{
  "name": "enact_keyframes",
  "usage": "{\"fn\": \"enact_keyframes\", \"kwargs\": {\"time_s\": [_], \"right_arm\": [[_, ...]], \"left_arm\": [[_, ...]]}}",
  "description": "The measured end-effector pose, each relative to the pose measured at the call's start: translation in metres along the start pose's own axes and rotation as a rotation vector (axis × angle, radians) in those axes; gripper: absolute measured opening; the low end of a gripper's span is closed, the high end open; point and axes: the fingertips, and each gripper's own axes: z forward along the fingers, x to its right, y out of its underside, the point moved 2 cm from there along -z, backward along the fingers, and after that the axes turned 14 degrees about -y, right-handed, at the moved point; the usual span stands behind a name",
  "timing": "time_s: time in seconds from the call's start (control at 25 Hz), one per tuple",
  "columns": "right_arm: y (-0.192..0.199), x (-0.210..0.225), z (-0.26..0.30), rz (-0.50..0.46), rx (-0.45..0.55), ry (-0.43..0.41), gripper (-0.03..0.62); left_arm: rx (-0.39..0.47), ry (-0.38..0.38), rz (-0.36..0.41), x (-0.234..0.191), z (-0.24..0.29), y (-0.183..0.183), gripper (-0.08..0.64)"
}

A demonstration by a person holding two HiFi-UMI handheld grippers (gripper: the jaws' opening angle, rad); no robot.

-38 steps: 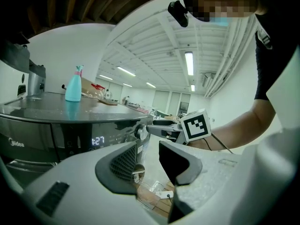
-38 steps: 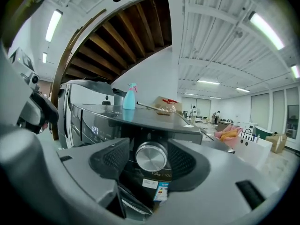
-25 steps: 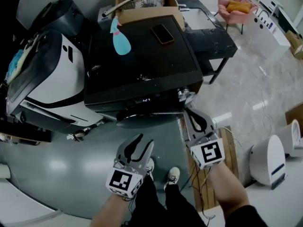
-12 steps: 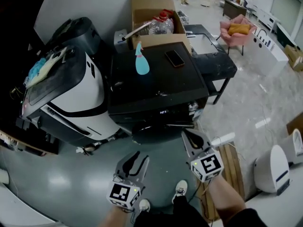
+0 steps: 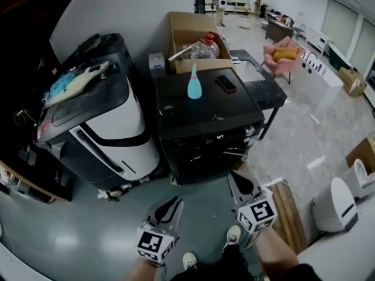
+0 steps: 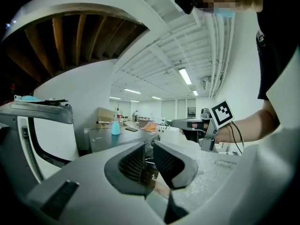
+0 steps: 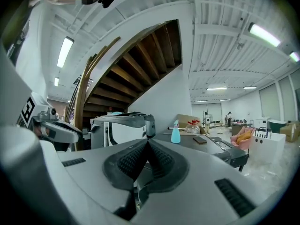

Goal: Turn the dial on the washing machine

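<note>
The washing machine, a black one, stands in the middle of the scene, on the far side of both grippers. Its front panel faces the person, with a small lit display. At the right end of this panel there is a small pale knob, which seems to be the dial, but it is too small to be sure. No gripper touches it.

The left gripper is held low and near the person, apart from the machine. Its jaws are closing; there is still a gap between the pads and nothing stands in it. The right gripper points toward the lower right part of the machine front and does not touch it. Its jaws are fully together and hold nothing.

On the black top of the machine stand a light blue spray bottle and, to the right of it, a phone. Behind them is an open cardboard box. Just to the left of the washing machine stands a white and black appliance. Far at the right is a pink armchair.
</note>
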Motion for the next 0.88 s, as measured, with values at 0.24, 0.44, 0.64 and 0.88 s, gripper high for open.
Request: {"fn": "enact_keyframes", "kwargs": {"time_s": [0.24,0.44,0.64,0.88], "right_arm": [[-0.011,-0.081,-0.015,0.010,-0.043,0.055,-0.003],[-0.021,-0.119,-0.044,-0.017,-0.056,0.091,-0.003],[-0.021,-0.136,-0.073,-0.017,-0.074,0.119,-0.003],[-0.014,-0.131,-0.113,-0.004,-0.083,0.130,-0.003]], "left_arm": [[0.007,0.053,0.007,-0.024,-0.062,0.010,0.008],[0.012,0.104,-0.002,-0.014,-0.094,0.013,0.006],[0.023,0.155,-0.009,0.009,-0.109,0.015,0.006],[-0.004,0.192,0.002,0.057,-0.107,0.018,0.006]]}}
